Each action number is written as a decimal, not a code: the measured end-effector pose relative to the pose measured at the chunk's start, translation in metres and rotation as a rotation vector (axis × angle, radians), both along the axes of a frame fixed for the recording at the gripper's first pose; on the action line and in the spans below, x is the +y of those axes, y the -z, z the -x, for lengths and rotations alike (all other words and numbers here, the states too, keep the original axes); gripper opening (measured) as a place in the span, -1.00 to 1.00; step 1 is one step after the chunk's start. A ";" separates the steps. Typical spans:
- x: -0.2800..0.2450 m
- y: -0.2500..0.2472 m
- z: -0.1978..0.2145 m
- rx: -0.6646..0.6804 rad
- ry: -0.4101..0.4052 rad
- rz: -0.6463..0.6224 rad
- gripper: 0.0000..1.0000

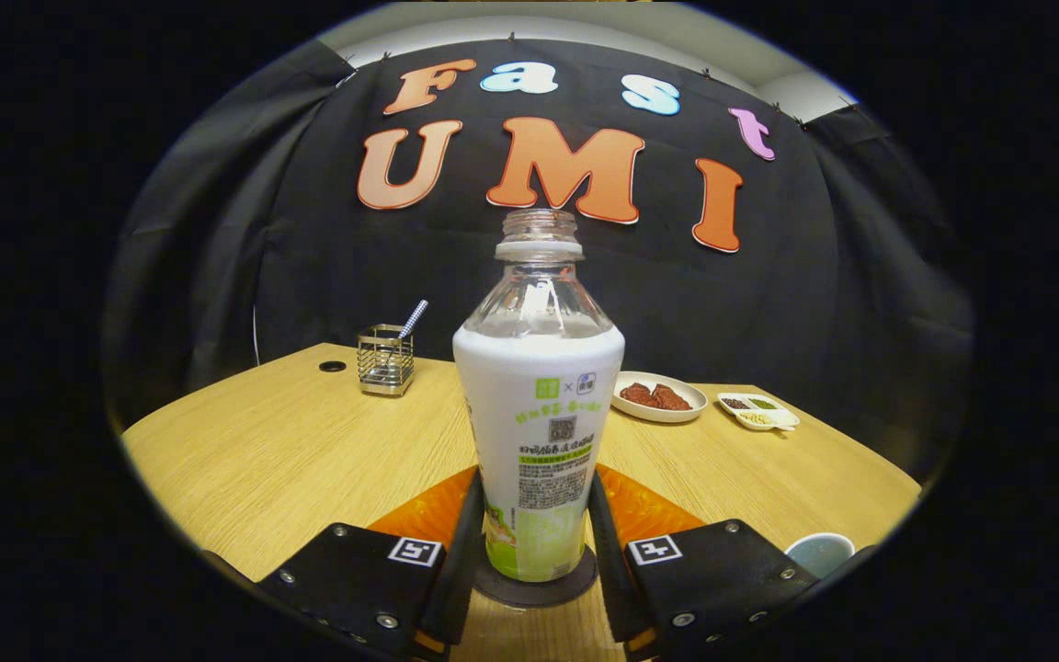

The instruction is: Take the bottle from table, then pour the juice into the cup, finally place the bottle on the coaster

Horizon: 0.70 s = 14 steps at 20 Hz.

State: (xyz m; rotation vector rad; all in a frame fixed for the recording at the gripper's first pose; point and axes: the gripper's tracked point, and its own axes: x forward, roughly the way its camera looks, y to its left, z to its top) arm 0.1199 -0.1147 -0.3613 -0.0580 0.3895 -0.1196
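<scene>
Bottle [537,405] stands upright at the centre of the gripper view, its cap off and its open neck reaching into the upper middle of the frame. Its base rests on a dark round coaster [537,584] at lower centre, between the two fingers of the gripper [534,542]. The fingers sit close along either side of the bottle's lower body; they look to touch it or nearly so, but whether they press on it or have just let go I cannot tell.

At the lower right of the frame, just beyond the right finger, the rim of a pale cup [819,552] peeps out; what it holds is too little seen to say. An orange mat [649,510] lies under the coaster area on the wooden table [272,450].

Judging by this, the taking and the pouring seem behind, and the bottle is already set on the coaster. What seems left is only to part the fingers and draw back without tipping the bottle.
</scene>
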 end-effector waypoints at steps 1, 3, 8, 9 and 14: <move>0.000 0.004 -0.001 0.009 0.001 -0.010 0.18; -0.002 0.013 0.002 0.039 0.002 -0.020 0.19; -0.009 0.012 0.007 0.049 0.034 -0.059 0.35; -0.005 0.010 0.007 0.048 0.024 -0.067 0.43; 0.002 -0.014 0.028 0.034 0.026 -0.090 0.86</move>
